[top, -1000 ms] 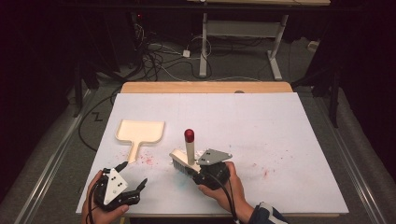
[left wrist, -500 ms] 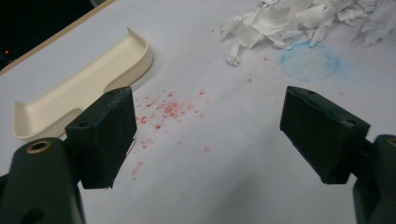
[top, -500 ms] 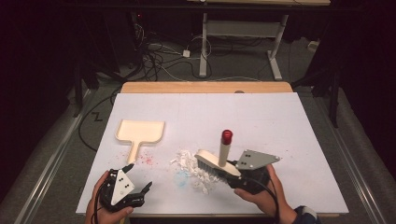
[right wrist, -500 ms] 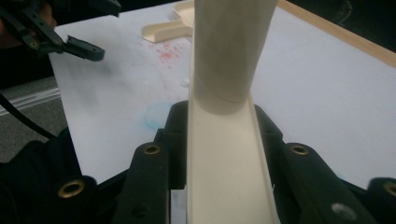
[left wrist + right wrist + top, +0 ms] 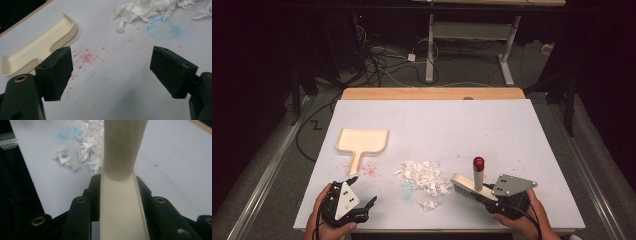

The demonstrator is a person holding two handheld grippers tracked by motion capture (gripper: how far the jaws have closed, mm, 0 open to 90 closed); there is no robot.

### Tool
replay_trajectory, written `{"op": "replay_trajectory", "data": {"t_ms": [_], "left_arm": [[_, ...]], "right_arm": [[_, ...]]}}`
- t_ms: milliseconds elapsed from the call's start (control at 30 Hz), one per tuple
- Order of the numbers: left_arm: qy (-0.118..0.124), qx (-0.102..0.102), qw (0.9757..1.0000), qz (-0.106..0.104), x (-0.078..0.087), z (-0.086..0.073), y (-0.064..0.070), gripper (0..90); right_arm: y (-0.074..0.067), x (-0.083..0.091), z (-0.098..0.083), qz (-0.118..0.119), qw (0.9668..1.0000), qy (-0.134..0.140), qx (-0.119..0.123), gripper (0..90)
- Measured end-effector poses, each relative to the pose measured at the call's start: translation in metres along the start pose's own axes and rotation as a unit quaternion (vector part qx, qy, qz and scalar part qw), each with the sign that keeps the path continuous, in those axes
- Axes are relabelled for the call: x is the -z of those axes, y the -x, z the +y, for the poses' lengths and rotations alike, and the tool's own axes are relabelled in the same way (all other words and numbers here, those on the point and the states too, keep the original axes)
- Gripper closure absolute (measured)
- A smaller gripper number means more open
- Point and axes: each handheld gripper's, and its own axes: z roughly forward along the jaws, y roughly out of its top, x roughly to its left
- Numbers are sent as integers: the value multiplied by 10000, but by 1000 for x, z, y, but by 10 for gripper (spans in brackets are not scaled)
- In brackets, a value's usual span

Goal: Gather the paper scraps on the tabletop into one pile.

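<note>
1. The desk (image 5: 512, 130) carries the paper scraps (image 5: 424, 177) near its front middle, and the dustpan (image 5: 362, 141) lies beyond them to the left, handle pointing at the person.
2. The right hand-held gripper (image 5: 492, 196) clamps the brush (image 5: 468, 185) just right of the scraps; bristle bar runs left-right, red-capped handle upright.
3. The left hand-held gripper (image 5: 364, 192) gapes empty, nearer the dustpan.

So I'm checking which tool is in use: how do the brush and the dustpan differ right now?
The brush is clamped in the right hand-held gripper, while the dustpan lies free on the table. The brush sits right of the paper scraps, the dustpan left of them. The brush handle stands up with a red tip; the dustpan lies flat. Both are cream-coloured.
</note>
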Motion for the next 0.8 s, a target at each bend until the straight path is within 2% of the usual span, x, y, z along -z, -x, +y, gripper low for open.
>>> {"op": "replay_trajectory", "data": {"t_ms": [100, 167, 300, 367, 400, 433, 600, 800], "left_arm": [[-21, -17, 10000, -29, -1, 0, 0, 177], [-19, -11, 10000, -57, -2, 0, 0, 177], [-4, -13, 9999, -116, -2, -1, -1, 177], [20, 30, 9999, -139, -2, -2, -1, 177], [22, 40, 9999, -141, -2, -2, -2, 177], [32, 56, 9999, -147, -2, -2, -2, 177], [14, 65, 9998, -165, -3, -2, -2, 177], [18, 44, 9998, -168, -2, -1, -1, 177]], "right_arm": [[-3, -14, 1, 120, 9996, 136, 210, 677], [-5, -26, 5, 241, 9993, 220, 199, 677], [-10, -44, 18, 170, 9987, 311, 374, 678], [-10, -54, 25, 61, 9984, 360, 425, 677], [-9, -58, 29, 101, 9985, 368, 382, 678], [-9, -59, 31, 89, 9987, 368, 338, 678], [-3, -54, 37, 91, 9968, 772, 161, 678], [3, -36, 30, 172, 9955, 936, 51, 678]]}}
